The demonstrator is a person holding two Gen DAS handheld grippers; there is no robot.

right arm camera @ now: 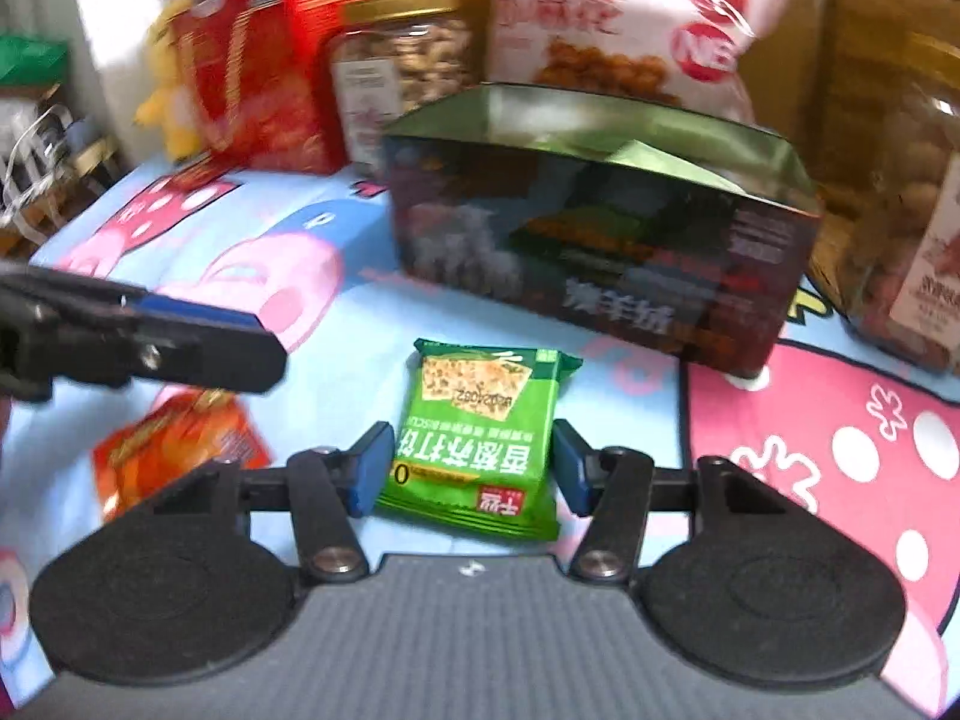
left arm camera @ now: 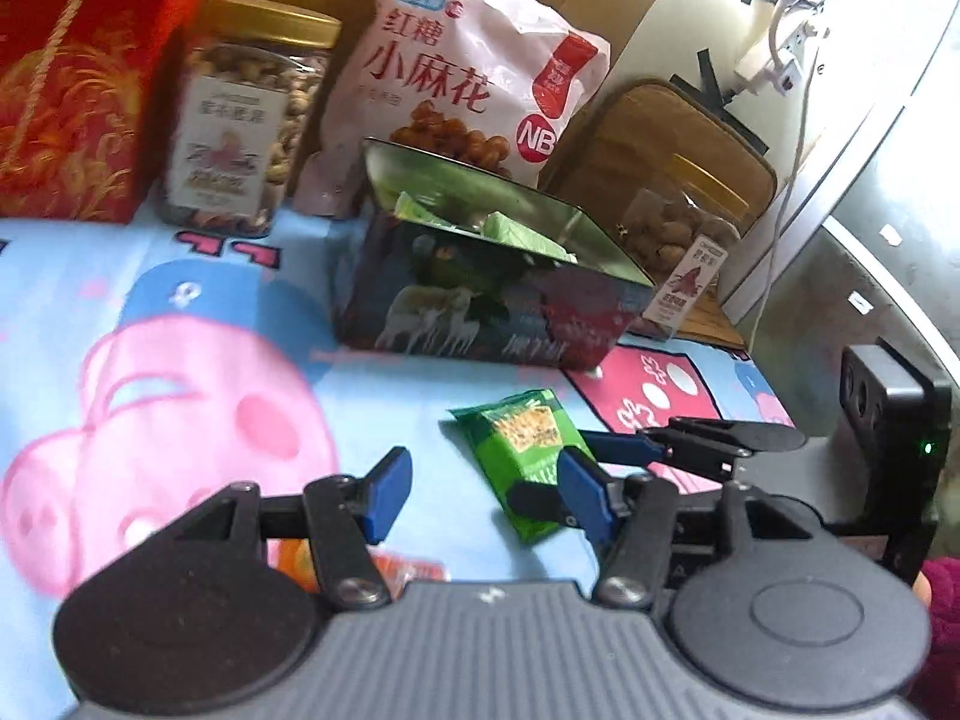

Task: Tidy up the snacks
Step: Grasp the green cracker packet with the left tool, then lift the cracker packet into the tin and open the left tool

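Note:
A green cracker packet (right arm camera: 480, 438) lies flat on the cartoon cloth, between the blue pads of my right gripper (right arm camera: 469, 468). The jaws are open; the left pad is close to the packet's edge and the right pad stands apart from it. My left gripper (left arm camera: 487, 495) is open with nothing between its pads, just left of the same green packet (left arm camera: 516, 444). An orange packet (right arm camera: 180, 450) lies under the left gripper. Behind stands an open dark box (left arm camera: 480, 300) with green packets inside.
Along the back stand a red gift box (left arm camera: 78, 78), a gold-lidded nut jar (left arm camera: 246, 120) and a pink snack bag (left arm camera: 456, 72). A second nut jar (left arm camera: 678, 240) and a brown cushion (left arm camera: 660, 138) sit at right. A white cable (left arm camera: 786, 180) hangs there.

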